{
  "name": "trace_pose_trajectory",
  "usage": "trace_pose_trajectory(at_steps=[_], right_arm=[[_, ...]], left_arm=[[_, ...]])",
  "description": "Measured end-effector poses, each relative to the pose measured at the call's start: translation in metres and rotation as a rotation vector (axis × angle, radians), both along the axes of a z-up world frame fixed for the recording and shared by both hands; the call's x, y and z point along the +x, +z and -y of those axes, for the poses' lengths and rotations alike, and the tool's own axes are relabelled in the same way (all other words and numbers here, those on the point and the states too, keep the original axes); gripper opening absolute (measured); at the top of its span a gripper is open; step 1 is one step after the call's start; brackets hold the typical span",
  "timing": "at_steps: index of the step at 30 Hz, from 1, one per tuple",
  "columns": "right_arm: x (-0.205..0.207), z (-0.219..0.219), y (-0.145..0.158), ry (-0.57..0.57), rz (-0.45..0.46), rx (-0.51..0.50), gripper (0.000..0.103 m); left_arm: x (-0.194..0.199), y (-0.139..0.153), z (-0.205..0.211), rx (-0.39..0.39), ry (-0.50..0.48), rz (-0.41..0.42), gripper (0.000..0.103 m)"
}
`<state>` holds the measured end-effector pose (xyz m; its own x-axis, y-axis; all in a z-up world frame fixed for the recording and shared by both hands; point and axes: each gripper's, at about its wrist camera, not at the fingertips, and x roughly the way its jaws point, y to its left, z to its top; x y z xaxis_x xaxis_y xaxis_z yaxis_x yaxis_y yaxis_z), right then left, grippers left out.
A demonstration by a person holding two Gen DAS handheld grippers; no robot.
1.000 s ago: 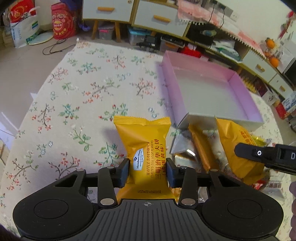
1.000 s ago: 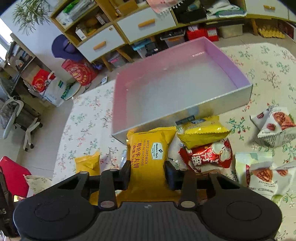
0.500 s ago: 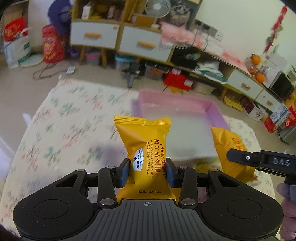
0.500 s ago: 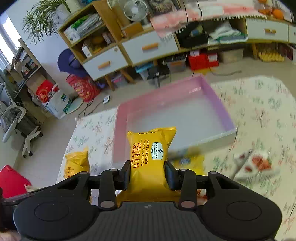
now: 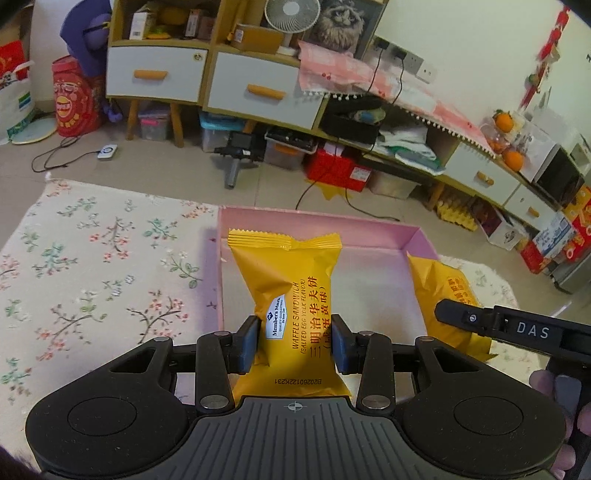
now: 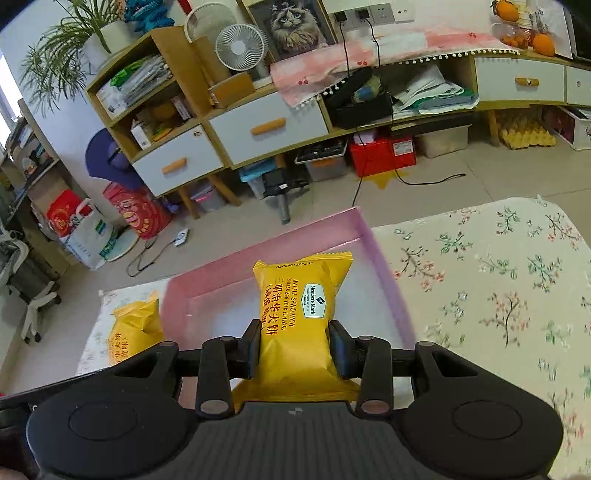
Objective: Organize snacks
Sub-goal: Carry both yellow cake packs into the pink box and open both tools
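A white round desk fan [image 5: 292,14] and framed cat picture [image 5: 340,24] stand on the wooden white-drawered cabinet [image 5: 207,79]; oranges [image 5: 503,120] sit rightward.

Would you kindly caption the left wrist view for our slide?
Left gripper carries a yellow waffle sandwich packet over the pink box; right gripper alongside.

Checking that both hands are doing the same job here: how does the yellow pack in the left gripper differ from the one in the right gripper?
The left gripper holds its waffle pack with the blue logo label at the left and the printed code near the camera. The right gripper holds its pack the other way round: label at the right, code at the far end. Both are the same yellow pack, clamped at the sides, over the pink box.
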<state>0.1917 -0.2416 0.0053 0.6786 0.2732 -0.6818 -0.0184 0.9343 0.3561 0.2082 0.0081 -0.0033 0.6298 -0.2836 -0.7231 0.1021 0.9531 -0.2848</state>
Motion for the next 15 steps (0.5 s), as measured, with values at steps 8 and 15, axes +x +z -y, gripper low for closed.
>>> trace_pose_trajectory(at_steps=[8,15], right_arm=[[0.009,-0.004,-0.030,0.042,-0.071,-0.047,0.011],[0.009,-0.007,-0.029,0.033,-0.159,-0.071,0.011]], left_arm=[[0.003,-0.017,0.009,0.059,-0.026,-0.004,0.036],[0.009,-0.022,0.011,0.122,-0.036,0.066,0.035]])
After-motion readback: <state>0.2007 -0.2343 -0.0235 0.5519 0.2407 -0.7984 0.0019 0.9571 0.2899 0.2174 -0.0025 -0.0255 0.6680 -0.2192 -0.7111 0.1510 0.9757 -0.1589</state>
